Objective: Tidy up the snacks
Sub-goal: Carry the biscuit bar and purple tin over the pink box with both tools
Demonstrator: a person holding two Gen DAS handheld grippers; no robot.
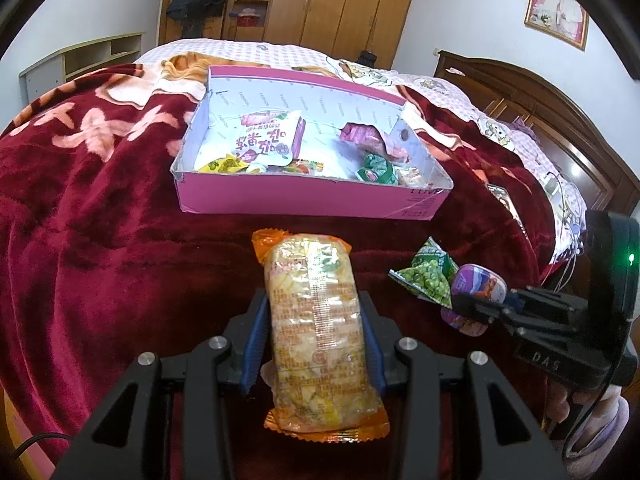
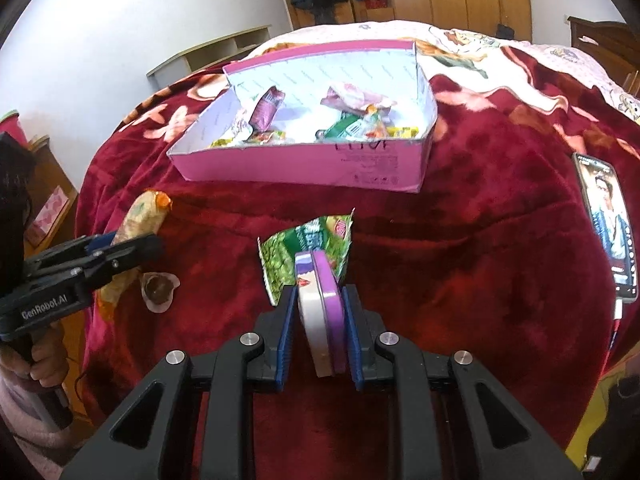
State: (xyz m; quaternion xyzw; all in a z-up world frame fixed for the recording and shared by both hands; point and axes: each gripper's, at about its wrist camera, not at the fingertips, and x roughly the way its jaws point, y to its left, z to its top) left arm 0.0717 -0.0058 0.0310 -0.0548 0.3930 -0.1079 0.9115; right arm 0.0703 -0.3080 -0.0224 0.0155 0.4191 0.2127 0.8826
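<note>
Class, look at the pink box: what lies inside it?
Inside the pink box: several snack packets, including a white pouch and a green wrapper. Anything beneath them is hidden.

Left wrist view: box [image 1: 304, 200] sits upper centre on the blanket [image 1: 100, 208], several snack packets inside. Long cracker pack [image 1: 316, 332] lies lower centre, before the box, between the left gripper [image 1: 314, 344] pads. Pea packet [image 1: 428, 276] lies right of it, with the right gripper [image 1: 474, 310] and a small tub [image 1: 480, 282] at its right edge. Right wrist view: phone [image 2: 608, 224] lies at far right on the blanket; small cup [image 2: 159, 286] lies lower left, beside the cracker pack.
</note>
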